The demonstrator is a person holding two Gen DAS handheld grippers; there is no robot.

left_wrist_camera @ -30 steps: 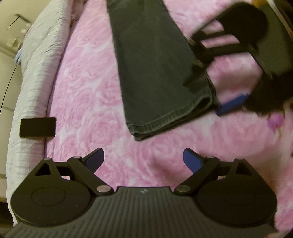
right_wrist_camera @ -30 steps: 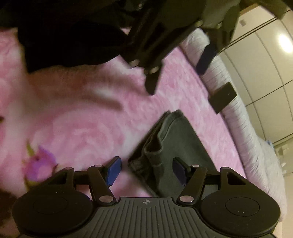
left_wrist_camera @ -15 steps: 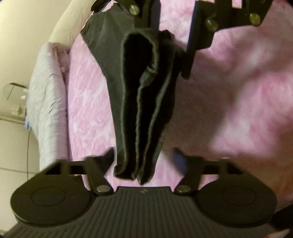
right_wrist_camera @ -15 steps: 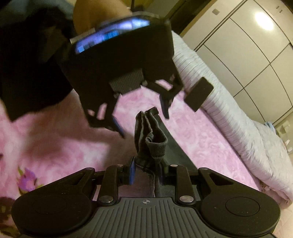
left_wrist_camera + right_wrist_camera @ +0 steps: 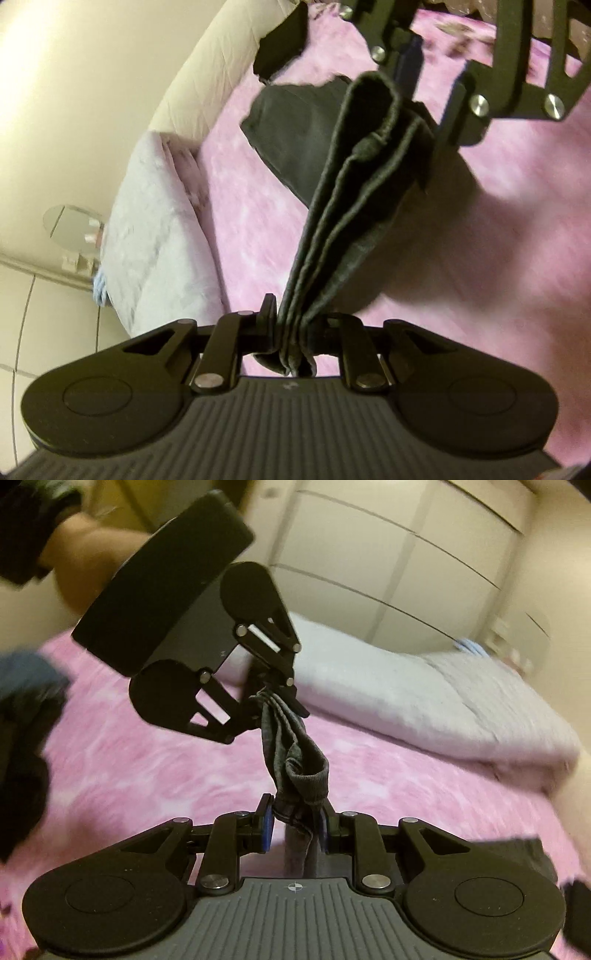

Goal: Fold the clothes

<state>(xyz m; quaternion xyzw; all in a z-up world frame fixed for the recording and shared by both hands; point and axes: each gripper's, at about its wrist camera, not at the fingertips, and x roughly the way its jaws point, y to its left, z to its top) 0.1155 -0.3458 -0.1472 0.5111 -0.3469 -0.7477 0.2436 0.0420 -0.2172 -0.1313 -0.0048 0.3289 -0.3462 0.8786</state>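
Dark grey trousers [image 5: 354, 206] hang by their hem, stretched between both grippers above the pink blanket [image 5: 498, 221]. My left gripper [image 5: 293, 328] is closing, and its pads press on the bunched hem layers. In the right wrist view my right gripper [image 5: 295, 819] is shut on the other hem corner of the trousers [image 5: 295, 753]. The left gripper [image 5: 275, 698] faces it, clamped on the same twisted hem. From the left wrist view the right gripper [image 5: 428, 103] holds the far end. The remainder of the trousers trails onto the blanket behind.
A pale quilt [image 5: 159, 221] edges the bed, seen also as the quilt [image 5: 406, 694] below cream wardrobe doors [image 5: 406, 554]. A flat black object [image 5: 282, 44] lies at the blanket's edge. Dark clothing [image 5: 22, 746] is piled at left. A person's forearm [image 5: 85, 554] shows behind the left gripper.
The trousers lay flat on the blanket with both grippers open. Both grippers have since closed on the hem and lifted it, and both views now sit higher and rolled.
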